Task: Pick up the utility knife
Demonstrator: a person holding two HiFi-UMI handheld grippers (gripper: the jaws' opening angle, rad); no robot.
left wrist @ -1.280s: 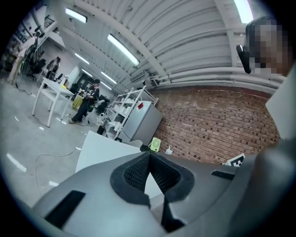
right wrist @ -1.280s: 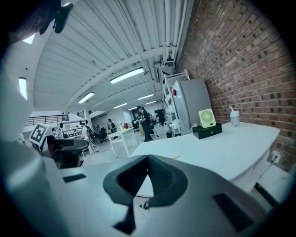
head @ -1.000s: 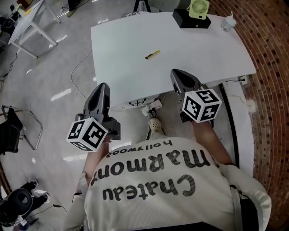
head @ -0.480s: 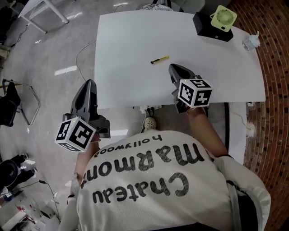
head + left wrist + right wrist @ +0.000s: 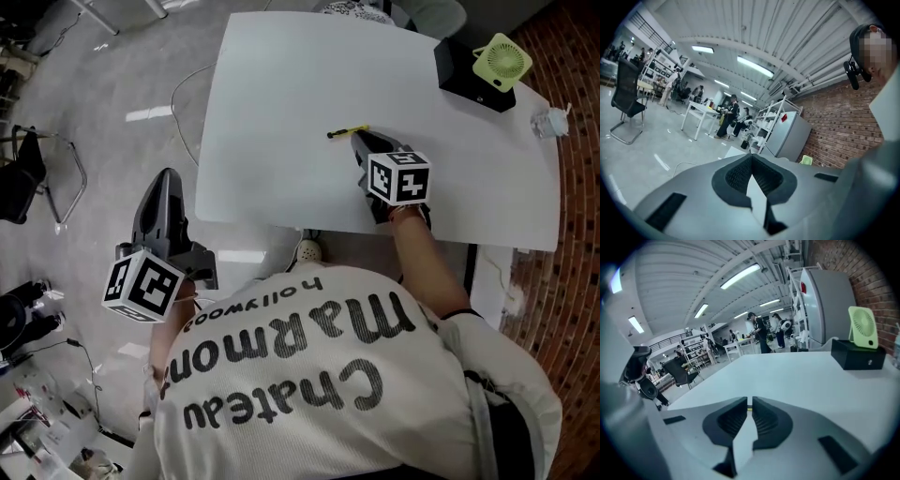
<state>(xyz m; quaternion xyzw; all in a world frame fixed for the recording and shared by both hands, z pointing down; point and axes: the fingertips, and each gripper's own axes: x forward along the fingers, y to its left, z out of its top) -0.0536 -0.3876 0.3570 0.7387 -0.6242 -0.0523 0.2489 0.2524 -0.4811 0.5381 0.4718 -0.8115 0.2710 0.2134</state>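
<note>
Your left tongs [image 5: 167, 178] hang nearest to you, off the surface [image 5: 281, 84] beyond its left edge and above the grey floor [image 5: 103, 141]. Their marker cube [image 5: 142, 286] faces up toward your head. In the left gripper view their dark ribbed pads [image 5: 736, 176] meet at the tip, so these tongs are pressed together with nothing in them.

Your right tongs [image 5: 357, 138] reach in over the near edge of the surface and slope down toward it. Your forearm trails back across that edge. Their jaws have just been opening and now stand a narrow slit apart, pinching nothing. In the right gripper view a sliver of yellow shows through that slit, just past the tips.

That yellow is the utility knife [image 5: 348, 131], a slim yellow-and-black tool lying flat on the surface. It sits roughly halfway between the near edge and the far edge, well in from every corner. Its right end lies right at the tips of your right tongs. You cannot tell from these views whether the tips touch it.

Farther on, a black box [image 5: 464, 70] sits close to the far right corner of the surface, with a pale green fan [image 5: 502, 61] standing on top of it. A clear cup [image 5: 551, 122] stands by the right edge, nearer than the box. A brick wall [image 5: 834, 258] rises beyond that side.
</note>
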